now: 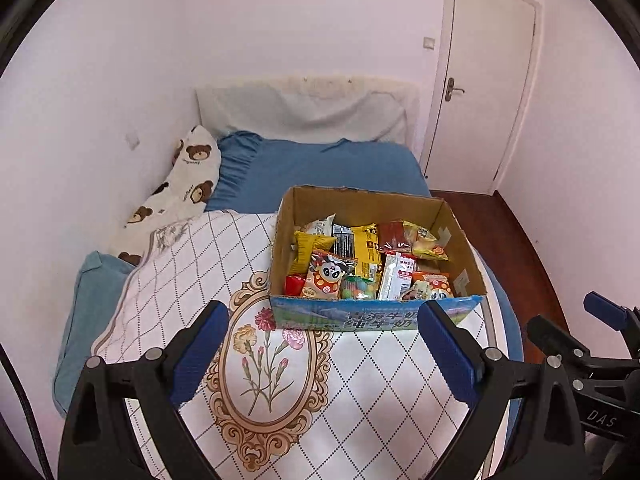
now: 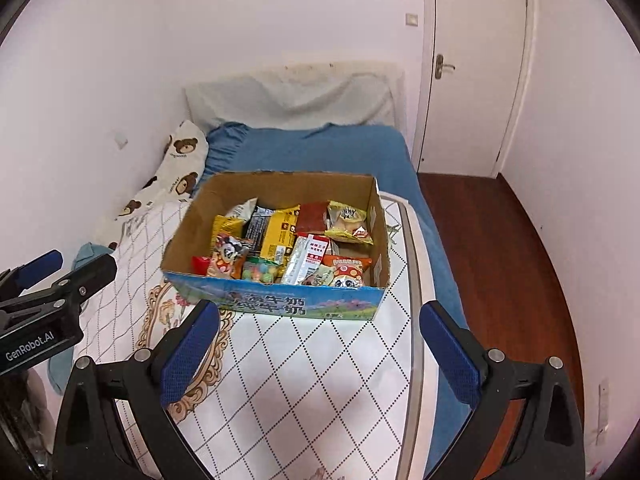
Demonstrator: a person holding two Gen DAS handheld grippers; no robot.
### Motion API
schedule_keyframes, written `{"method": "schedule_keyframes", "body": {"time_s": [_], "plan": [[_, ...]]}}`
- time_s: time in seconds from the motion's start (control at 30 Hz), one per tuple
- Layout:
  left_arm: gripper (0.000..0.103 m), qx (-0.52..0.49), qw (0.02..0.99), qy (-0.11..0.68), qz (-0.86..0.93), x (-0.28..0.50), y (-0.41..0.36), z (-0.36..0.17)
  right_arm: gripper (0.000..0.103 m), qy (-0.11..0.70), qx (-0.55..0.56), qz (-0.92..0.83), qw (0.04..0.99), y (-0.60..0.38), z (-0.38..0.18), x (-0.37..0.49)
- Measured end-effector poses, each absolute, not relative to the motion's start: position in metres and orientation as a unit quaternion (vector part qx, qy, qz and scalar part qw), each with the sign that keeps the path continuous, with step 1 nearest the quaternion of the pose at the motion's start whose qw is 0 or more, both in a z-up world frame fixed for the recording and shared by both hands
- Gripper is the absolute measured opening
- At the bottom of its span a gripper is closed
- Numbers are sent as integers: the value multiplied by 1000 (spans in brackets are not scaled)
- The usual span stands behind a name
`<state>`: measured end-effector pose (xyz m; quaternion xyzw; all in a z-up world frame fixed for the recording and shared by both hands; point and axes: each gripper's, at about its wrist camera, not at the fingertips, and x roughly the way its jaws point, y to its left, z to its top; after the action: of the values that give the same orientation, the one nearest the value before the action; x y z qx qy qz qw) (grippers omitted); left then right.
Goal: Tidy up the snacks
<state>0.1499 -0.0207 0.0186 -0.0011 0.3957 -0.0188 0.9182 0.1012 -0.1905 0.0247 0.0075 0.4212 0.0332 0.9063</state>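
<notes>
An open cardboard box (image 1: pixel 360 204) with a blue printed front stands on a white quilted mat on the bed; it also shows in the right wrist view (image 2: pixel 280 186). Several snack packets (image 1: pixel 362 258) lie inside, among them a yellow packet (image 2: pixel 280 236) and a panda-print packet (image 1: pixel 326 276). My left gripper (image 1: pixel 324 332) is open and empty, held above the mat just in front of the box. My right gripper (image 2: pixel 320 332) is open and empty, in front of the box's right half. The right gripper also shows at the left wrist view's right edge (image 1: pixel 600 312).
The white mat (image 1: pixel 280 392) with a flower medallion covers the bed's near part over a blue sheet (image 1: pixel 320 168). A bear-print pillow (image 1: pixel 180 196) lies against the left wall. A wooden floor (image 2: pixel 500 260) and a closed white door (image 2: pixel 476 64) are on the right.
</notes>
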Motion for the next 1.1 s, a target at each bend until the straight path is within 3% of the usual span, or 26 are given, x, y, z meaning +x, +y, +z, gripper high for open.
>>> {"method": "schedule_keyframes", "body": {"time_s": [0.57, 0.67, 0.7, 1.1], "plan": [[97, 15, 926, 376, -33, 97, -24, 39, 103, 371, -2, 15, 928, -192, 68, 35], [97, 13, 927, 373, -36, 97, -25, 39, 103, 369, -1, 13, 929, -193, 67, 33], [102, 13, 927, 372, -38, 98, -26, 38, 103, 366, -1, 13, 930, -193, 67, 33], [103, 16, 925, 379, -9, 139, -31, 11, 103, 377, 1, -8, 926, -199, 35, 71]]}}
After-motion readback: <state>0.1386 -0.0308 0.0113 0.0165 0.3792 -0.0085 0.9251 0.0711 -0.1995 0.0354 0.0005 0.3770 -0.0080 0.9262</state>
